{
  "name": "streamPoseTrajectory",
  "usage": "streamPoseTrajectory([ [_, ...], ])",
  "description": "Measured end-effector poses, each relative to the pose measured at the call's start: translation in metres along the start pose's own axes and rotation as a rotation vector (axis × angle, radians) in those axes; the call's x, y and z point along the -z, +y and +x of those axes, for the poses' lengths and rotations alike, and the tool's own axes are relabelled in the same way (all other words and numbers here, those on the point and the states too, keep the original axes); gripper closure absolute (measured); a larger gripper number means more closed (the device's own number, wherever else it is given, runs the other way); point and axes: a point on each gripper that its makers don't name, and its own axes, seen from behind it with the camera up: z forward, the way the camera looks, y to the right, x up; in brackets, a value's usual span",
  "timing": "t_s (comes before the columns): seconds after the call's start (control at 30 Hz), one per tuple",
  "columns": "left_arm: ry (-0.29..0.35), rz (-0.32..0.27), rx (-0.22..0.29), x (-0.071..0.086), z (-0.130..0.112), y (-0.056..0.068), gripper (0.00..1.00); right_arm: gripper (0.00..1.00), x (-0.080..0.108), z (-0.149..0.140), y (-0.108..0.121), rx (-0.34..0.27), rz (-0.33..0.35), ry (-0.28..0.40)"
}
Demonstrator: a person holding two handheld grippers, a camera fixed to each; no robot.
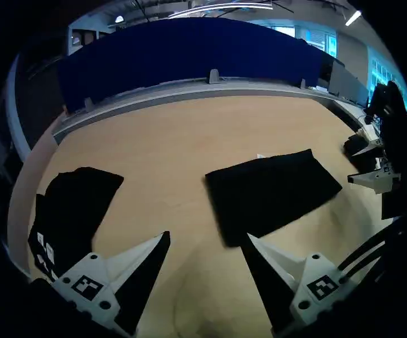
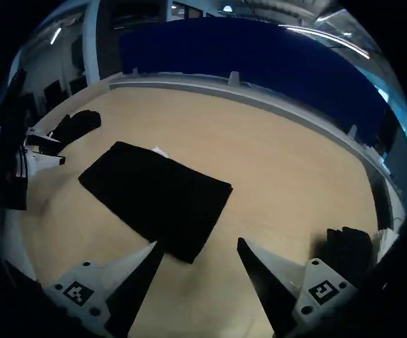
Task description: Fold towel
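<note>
A black towel point(image 1: 271, 191) lies flat on the wooden table point(image 1: 181, 141), folded into a rectangle, with a small white tag point(image 1: 261, 156) at its far edge. My left gripper point(image 1: 206, 242) hovers open just in front of its near corner, with nothing between the fingers. In the right gripper view the same towel point(image 2: 158, 197) sits ahead and to the left. My right gripper point(image 2: 199, 243) is open above its near corner and holds nothing. Each gripper shows farther off in the other's view: the right gripper point(image 1: 353, 166) and the left gripper point(image 2: 57, 149).
A crumpled black cloth heap point(image 1: 74, 208) with white labels lies at the table's left end, also seen as the heap point(image 2: 76, 125). Another dark folded stack point(image 2: 347, 248) sits near the right edge. A blue partition point(image 1: 192, 56) runs along the table's far side.
</note>
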Motion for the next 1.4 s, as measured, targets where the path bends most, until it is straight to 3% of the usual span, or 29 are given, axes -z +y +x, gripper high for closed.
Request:
streamPoseTrajectory([
  [0.27,0.001,0.036,0.045,0.026,-0.022,-0.008,0.09,0.01,-0.004,-0.004,-0.009,0.100,0.063,-0.028],
  [0.7,0.014,0.067,0.081,0.051,-0.036,-0.016,0.09,0.03,-0.013,-0.012,-0.013,0.156,0.097,-0.062],
  [0.93,0.016,0.080,0.089,0.063,-0.040,-0.018,0.09,0.16,-0.025,-0.027,-0.016,0.167,0.112,-0.094],
  [1.4,0.018,0.089,0.115,0.081,-0.050,-0.018,0.09,0.53,-0.033,-0.041,-0.022,0.166,0.143,-0.127],
])
